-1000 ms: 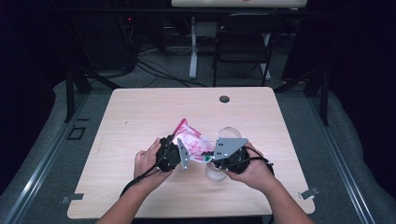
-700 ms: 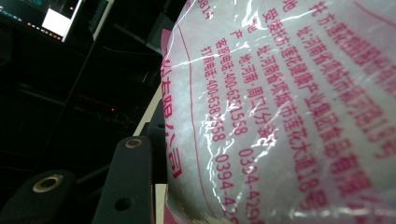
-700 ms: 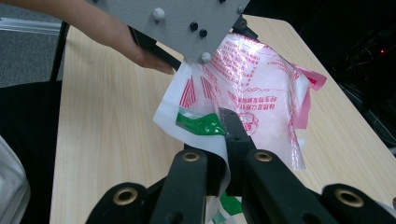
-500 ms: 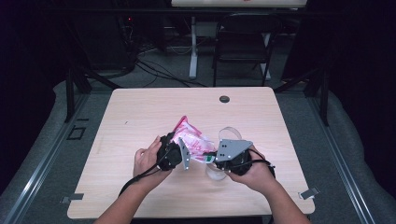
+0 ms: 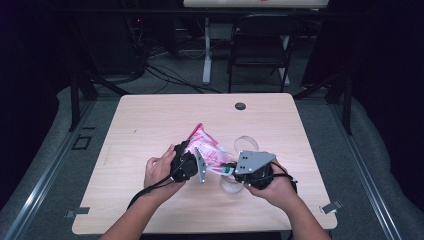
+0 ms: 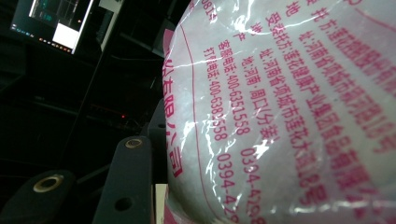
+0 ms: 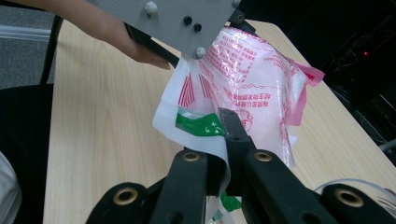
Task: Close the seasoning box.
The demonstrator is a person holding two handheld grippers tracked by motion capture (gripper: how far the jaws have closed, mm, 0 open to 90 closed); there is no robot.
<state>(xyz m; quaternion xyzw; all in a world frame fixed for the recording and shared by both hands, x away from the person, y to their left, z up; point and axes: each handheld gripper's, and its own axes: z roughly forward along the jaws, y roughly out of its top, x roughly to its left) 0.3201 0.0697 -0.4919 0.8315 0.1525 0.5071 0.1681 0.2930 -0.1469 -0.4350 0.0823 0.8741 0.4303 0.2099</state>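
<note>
From above, my left gripper (image 5: 186,162) and right gripper (image 5: 245,172) meet over the pale wooden table (image 5: 150,125), with the crinkly pink-and-white printed plastic bag (image 5: 207,150) held up between them; a clear round plastic container (image 5: 246,145) sits just beyond my right gripper.

Along my left jaws, the bag (image 6: 289,112) presses close on their right side; I cannot tell whether they clamp it.

Along my right jaws, they stand narrow, pinching the bag's (image 7: 252,79) white-and-green bottom edge. If I pull apart too hard, I judge the thin film could slip or tear.
</note>
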